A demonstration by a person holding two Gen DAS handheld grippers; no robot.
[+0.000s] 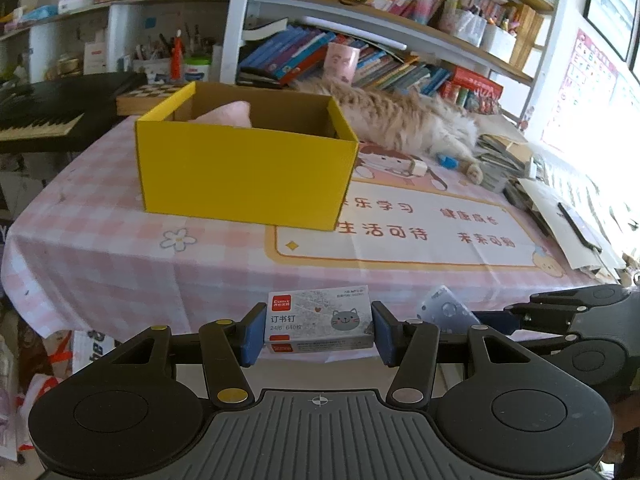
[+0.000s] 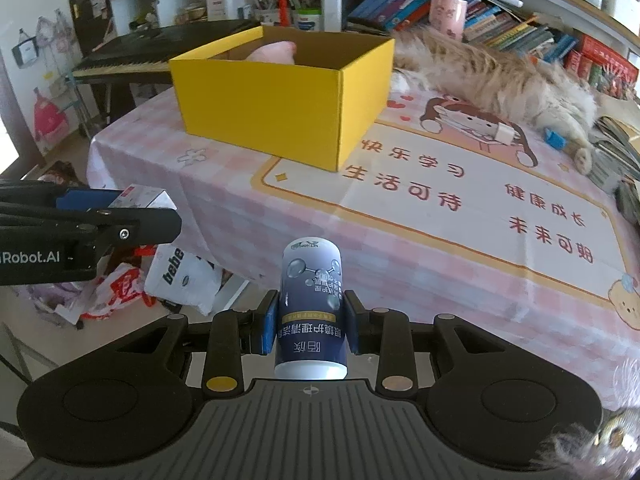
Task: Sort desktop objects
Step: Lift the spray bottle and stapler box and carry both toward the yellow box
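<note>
Carrying both loads, I'm seeing the yellow box (image 1: 246,168) dead ahead; left gripper (image 1: 319,334) clamped on the staple box (image 1: 318,320), right gripper (image 2: 310,326) clamped on the bottle (image 2: 310,304).

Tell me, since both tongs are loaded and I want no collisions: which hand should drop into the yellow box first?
Probably left. Its tongs hold the staple box facing the yellow box squarely; the right tongs, gripping the bottle, sit farther to the side.

A pink-checked table (image 2: 224,200) carries a yellow box (image 2: 280,104), a lying cat (image 2: 500,76) and stacked books (image 1: 500,156).
</note>
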